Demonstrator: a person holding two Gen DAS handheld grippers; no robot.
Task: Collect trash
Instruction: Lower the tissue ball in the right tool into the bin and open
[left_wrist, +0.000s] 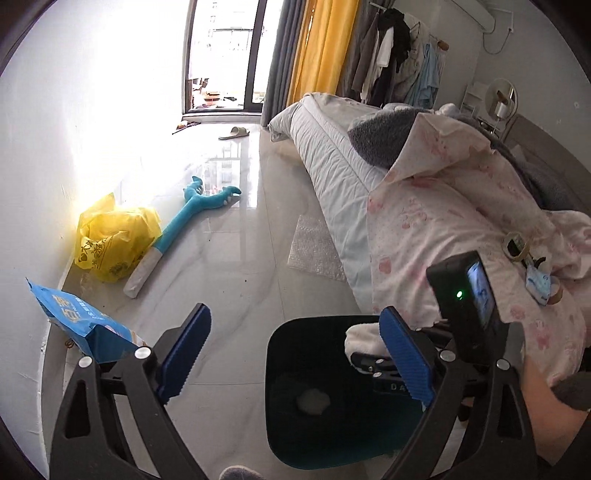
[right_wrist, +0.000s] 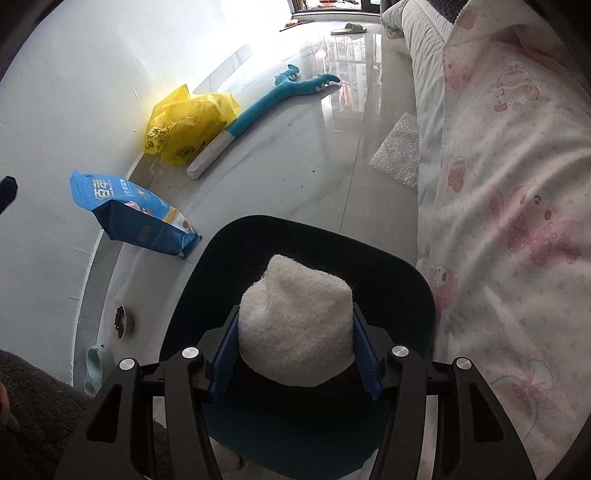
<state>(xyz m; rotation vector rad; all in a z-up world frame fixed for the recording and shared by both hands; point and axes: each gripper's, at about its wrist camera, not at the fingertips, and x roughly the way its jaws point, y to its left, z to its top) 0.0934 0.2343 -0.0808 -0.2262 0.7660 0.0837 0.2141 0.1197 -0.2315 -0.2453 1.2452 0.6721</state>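
The right claw pinches a white fuzzy wad between its blue pads, one on each side. The wad hangs right over the open dark bin, which sits on the floor below the claw, beside the bed. The left claw is spread wide with nothing in it, and the same bin shows below it with a small pale lump at the bottom. To do this well, I would keep the wad over the middle of the bin, go low, then open the pads so it drops straight in.
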